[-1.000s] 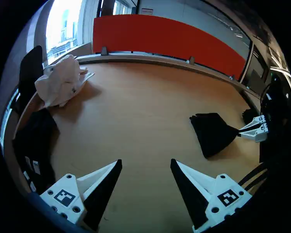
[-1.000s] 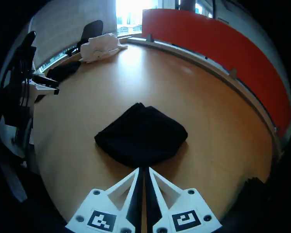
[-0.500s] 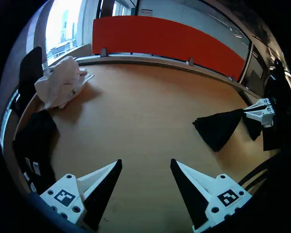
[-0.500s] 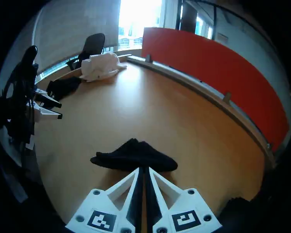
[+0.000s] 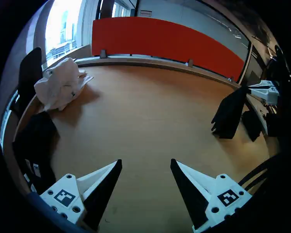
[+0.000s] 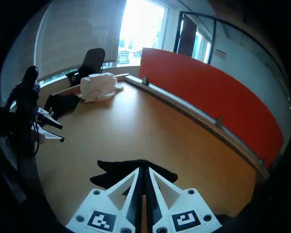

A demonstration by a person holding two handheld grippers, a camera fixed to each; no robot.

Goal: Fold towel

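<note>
Right hand-held gripper clamping one towel, left hand-held gripper spread, probably one white cloth

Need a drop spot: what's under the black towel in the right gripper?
Wooden table shows beneath the black towel, which hangs from the right gripper. The patch right under its lowest fold is covered, so I cannot tell whether it touches.

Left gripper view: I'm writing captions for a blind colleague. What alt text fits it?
A black towel hangs from the shut right gripper at the far right of a wooden table. The left gripper sits in the foreground, jaws open and empty. A white cloth heap lies far left, near a red partition.
</note>
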